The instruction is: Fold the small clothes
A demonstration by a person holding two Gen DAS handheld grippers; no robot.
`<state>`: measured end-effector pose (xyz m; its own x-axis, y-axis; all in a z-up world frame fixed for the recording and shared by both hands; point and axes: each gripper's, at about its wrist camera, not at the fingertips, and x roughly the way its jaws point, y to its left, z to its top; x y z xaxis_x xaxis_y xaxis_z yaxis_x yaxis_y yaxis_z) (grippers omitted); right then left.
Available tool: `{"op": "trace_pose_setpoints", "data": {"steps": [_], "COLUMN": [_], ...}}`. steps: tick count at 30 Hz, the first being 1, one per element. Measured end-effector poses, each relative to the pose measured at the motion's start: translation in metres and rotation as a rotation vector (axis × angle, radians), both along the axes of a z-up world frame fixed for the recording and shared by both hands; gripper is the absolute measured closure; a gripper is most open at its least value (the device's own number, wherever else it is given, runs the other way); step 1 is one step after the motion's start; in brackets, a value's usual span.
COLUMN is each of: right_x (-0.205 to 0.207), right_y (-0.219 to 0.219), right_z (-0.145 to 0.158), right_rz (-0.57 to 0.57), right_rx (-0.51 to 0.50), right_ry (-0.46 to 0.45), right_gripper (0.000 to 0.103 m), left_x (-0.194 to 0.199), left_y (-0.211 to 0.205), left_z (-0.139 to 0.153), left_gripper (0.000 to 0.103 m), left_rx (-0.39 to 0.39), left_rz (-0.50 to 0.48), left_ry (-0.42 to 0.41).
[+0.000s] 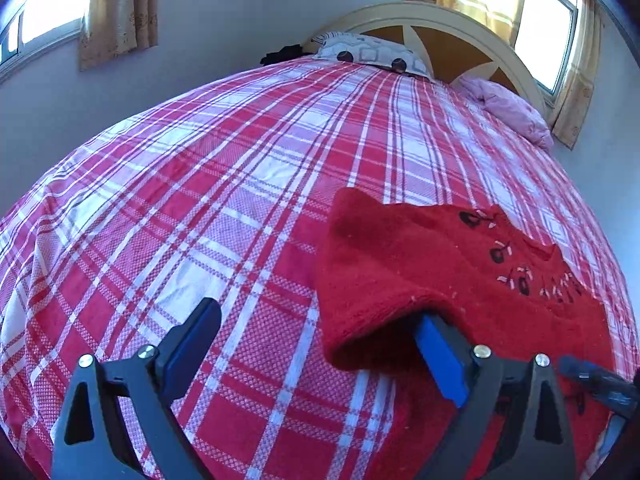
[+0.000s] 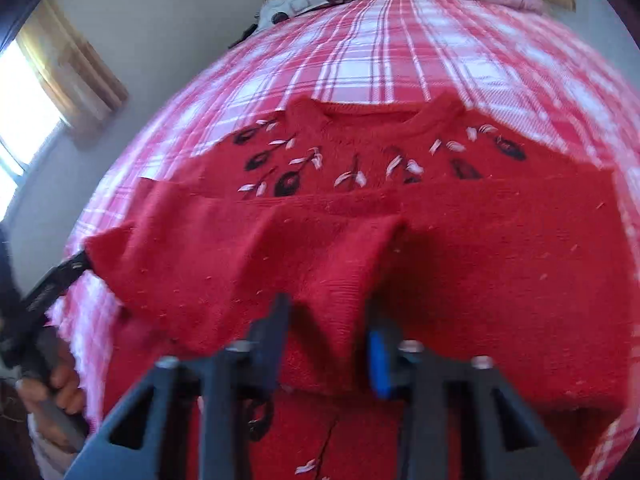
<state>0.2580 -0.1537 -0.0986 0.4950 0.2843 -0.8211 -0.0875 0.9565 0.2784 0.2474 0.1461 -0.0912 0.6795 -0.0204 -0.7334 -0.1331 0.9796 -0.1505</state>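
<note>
A small red knitted sweater (image 2: 460, 248) with black and white embroidery lies on the plaid bed. Its lower part is folded up over the chest. In the left wrist view the sweater (image 1: 420, 264) is at the right; my left gripper (image 1: 320, 320) is wide open, with its right finger (image 1: 440, 356) under the sweater's raised edge and its left finger (image 1: 192, 340) over the bedspread. My right gripper (image 2: 328, 320) has its fingers close together on the folded red hem, which bunches between them. The left gripper's tip (image 2: 68, 272) shows at the sweater's left corner.
The red and white plaid bedspread (image 1: 200, 200) covers the bed. A patterned pillow (image 1: 372, 52) and a pink pillow (image 1: 512, 108) lie at the wooden headboard (image 1: 452, 40). Curtained windows are on both sides. A hand (image 2: 52, 392) holds a handle at the lower left.
</note>
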Motion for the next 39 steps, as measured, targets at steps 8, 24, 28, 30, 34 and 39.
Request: {"op": "trace_pose_setpoints", "data": {"steps": [8, 24, 28, 30, 34, 39], "right_x": [0.004, -0.012, -0.007, -0.006, -0.019, -0.037], "right_y": [0.011, 0.068, 0.03, 0.011, -0.034, -0.086], "right_z": [0.116, 0.229, 0.214, 0.205, 0.19, 0.154], "right_rz": [0.095, 0.216, 0.157, 0.126, 0.047, -0.046], "right_rx": [0.123, 0.173, 0.194, 0.198, 0.15, 0.091], "right_ry": [-0.215, -0.479, -0.463, -0.448, -0.438, -0.405], "right_gripper": [0.095, 0.095, 0.095, 0.095, 0.095, 0.095], "left_x": [-0.035, 0.002, -0.002, -0.004, 0.0, 0.0], "left_y": [-0.001, -0.04, 0.005, 0.011, 0.007, -0.002], "left_z": [0.002, -0.022, -0.033, -0.03, -0.033, -0.034], "left_gripper": [0.006, 0.004, 0.004, 0.004, 0.002, 0.0], "left_rx": [-0.072, 0.087, 0.02, -0.012, 0.024, 0.053], "left_rz": [-0.094, 0.139, 0.25, 0.234, 0.228, 0.227], "left_ry": [-0.022, 0.127, 0.151, 0.137, 0.147, 0.155]}}
